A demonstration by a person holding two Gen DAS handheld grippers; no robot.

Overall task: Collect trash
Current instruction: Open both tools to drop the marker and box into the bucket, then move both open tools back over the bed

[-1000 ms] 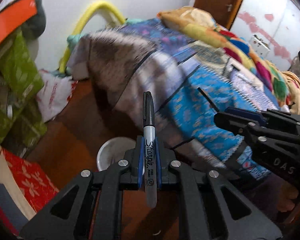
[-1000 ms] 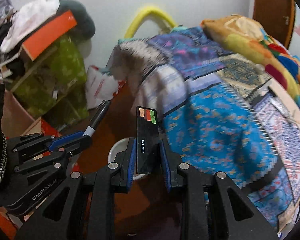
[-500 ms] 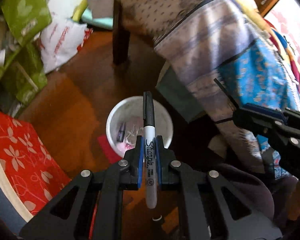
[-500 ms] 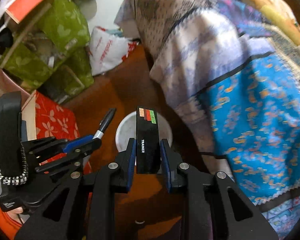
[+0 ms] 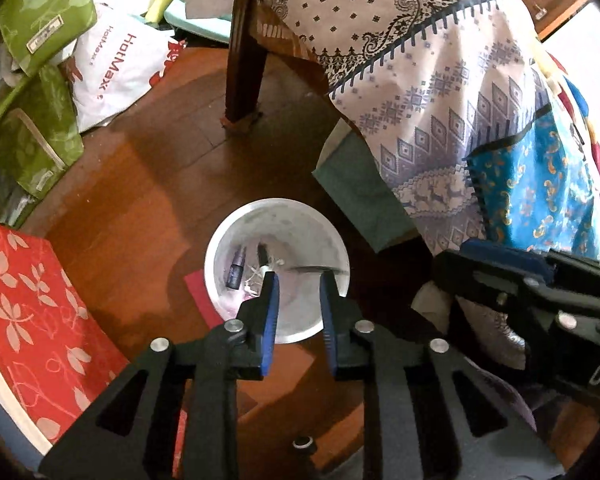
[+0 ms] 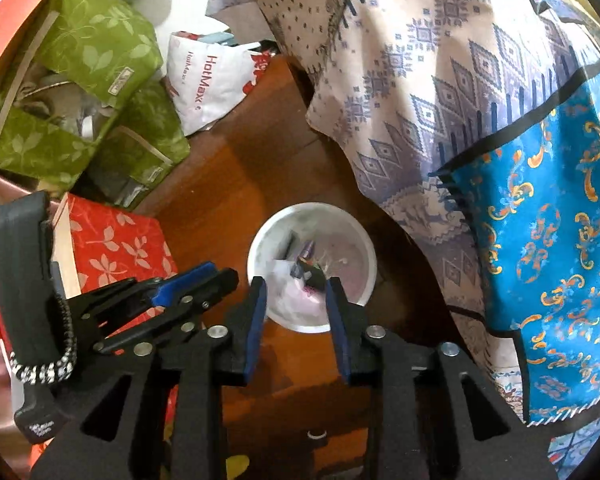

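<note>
Left hand-held gripper (image 5: 296, 284) and right hand-held gripper (image 6: 296, 292), each with jaws spread wide and holding nothing, poised above the white bin (image 5: 220, 240) on the wooden floor (image 5: 148, 184). Inside the bin lie discarded items, including a small purple bottle (image 5: 236, 266). Beyond: red patterned box (image 5: 24, 300), bed leg (image 5: 246, 76), patterned bedcover (image 5: 440, 92), white shopping bag (image 5: 116, 68).

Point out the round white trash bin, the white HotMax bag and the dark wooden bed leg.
Round white trash bin (image 5: 236, 224): left wrist view, rim.
White HotMax bag (image 6: 208, 80): right wrist view, printed face.
Dark wooden bed leg (image 5: 246, 64): left wrist view, mid-post.
</note>
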